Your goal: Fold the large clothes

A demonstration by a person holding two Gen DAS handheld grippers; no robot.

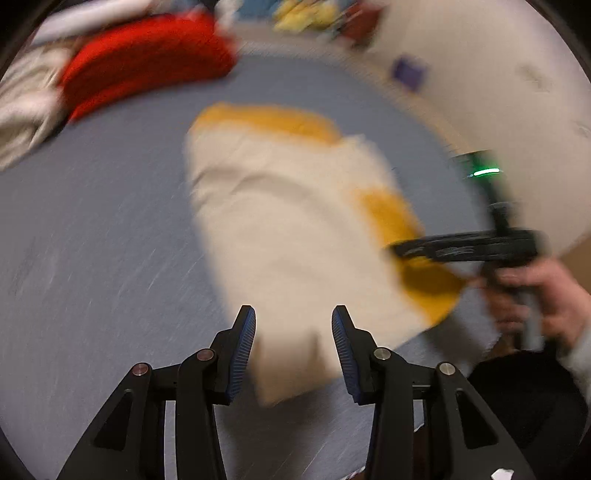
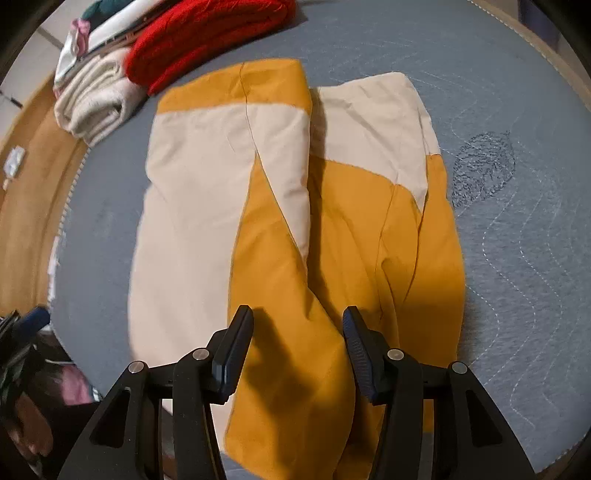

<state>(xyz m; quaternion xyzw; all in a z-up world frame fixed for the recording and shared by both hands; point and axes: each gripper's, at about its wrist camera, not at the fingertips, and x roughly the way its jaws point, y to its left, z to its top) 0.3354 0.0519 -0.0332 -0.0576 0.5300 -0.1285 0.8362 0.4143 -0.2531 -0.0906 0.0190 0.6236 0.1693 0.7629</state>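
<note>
Both tongs released: left tongs (image 1: 293,347) gape over the garment's (image 2: 280,221) cream edge, right tongs (image 2: 297,350) over its orange end; nothing gripped. Garment lies part-folded on the grey tabletop (image 2: 517,258). Risk: pinching only the top layer, dragging the fold askew. Beyond, a red knit (image 2: 207,33) and cream pile (image 2: 96,99). No containers visible.

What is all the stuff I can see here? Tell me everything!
Garment: one, cream and mustard yellow, partly folded, middle of the mat.
Mat: one, grey-blue, stitched with wavy lines, under the garment.
Red knit: one, red, folded, far edge of the mat.
Cream cloth: one, off-white, folded, beside the red knit.
Floor: brown, left of the mat.
Left gripper: one, black, fingers apart over the garment's cream end.
Right gripper: one, black, fingers apart over the yellow part.
Hand: one, holding the right gripper's handle.
</note>
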